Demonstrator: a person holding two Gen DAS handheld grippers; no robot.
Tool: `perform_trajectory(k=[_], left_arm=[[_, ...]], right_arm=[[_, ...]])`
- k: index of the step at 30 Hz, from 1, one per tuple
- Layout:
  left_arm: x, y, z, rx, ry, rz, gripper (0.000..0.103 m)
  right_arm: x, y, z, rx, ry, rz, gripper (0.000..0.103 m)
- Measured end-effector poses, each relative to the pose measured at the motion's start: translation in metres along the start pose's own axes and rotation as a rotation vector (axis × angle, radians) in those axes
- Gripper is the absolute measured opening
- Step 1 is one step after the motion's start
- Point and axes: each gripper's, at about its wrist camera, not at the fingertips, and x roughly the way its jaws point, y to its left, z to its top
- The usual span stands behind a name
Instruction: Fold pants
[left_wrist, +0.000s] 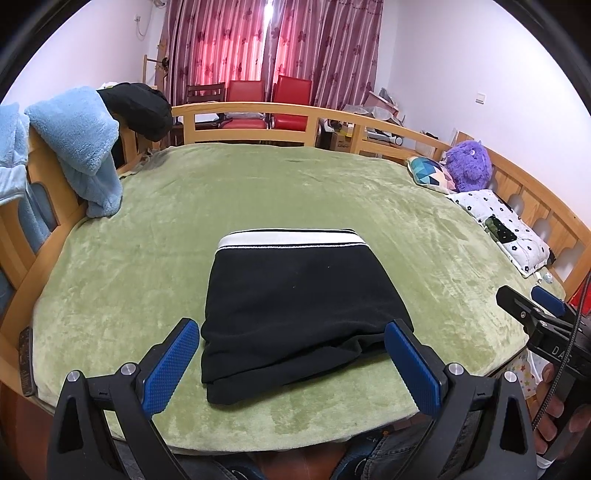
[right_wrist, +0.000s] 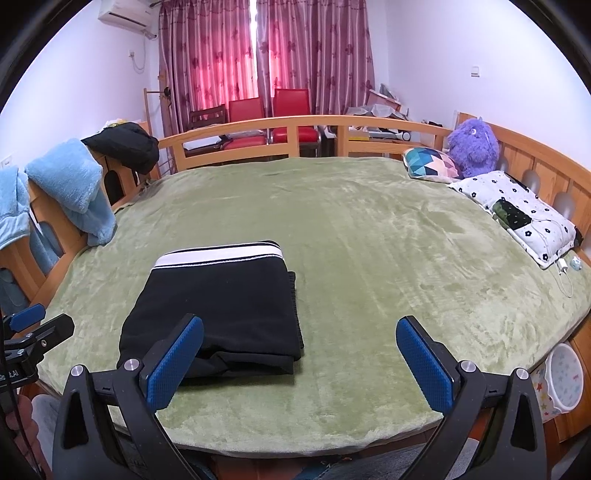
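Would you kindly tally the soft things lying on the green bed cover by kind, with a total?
Folded black pants: 1
Pillows, one geometric and one white with black flowers: 2
Purple plush toy: 1
Total: 4

green blanket (right_wrist: 369, 240) | purple plush toy (right_wrist: 472, 146) by headboard | blue towel (left_wrist: 74, 136) on rail | red chairs (left_wrist: 273, 99)
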Motion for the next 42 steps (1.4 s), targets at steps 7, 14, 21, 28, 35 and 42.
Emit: perform_trajectory(k=[7, 14, 21, 28, 35, 42], left_arm=[[-0.0010, -0.0014, -0.0016, 0.002, -0.002, -0.003, 0.101], [-0.0019, -0.0019, -0.0022, -0.001, -0.004, -0.001, 0.102], [-0.0037, -0.0054, -0.0031, -0.006, -0.005, 0.002, 0.102], [-0.0046, -0.0033, -0.0033, -0.008, -0.006, 0.011, 0.102], [-0.0056, 0.0001, -0.0029, -0.010, -0.007, 0.023, 0.102], [-0.0069, 0.0007, -0.0009, -0.010, -0.012, 0.028, 0.102]], right_arm=[[-0.0005, 0.0015, -0.0005, 0.007, 0.001, -0.004, 0.102], [-0.0005, 0.0028, -0.0004, 0.008, 0.001, -0.006, 0.102], [0.0001, 0.0045, -0.0008, 0.007, 0.004, -0.008, 0.102], [0.0001, 0.0043, -0.0007, 0.008, 0.002, -0.007, 0.102], [0.0018, 0.0021, -0.0011, 0.012, 0.005, -0.013, 0.102], [0.0025, 0.0013, -0.0014, 0.012, 0.005, -0.011, 0.102]])
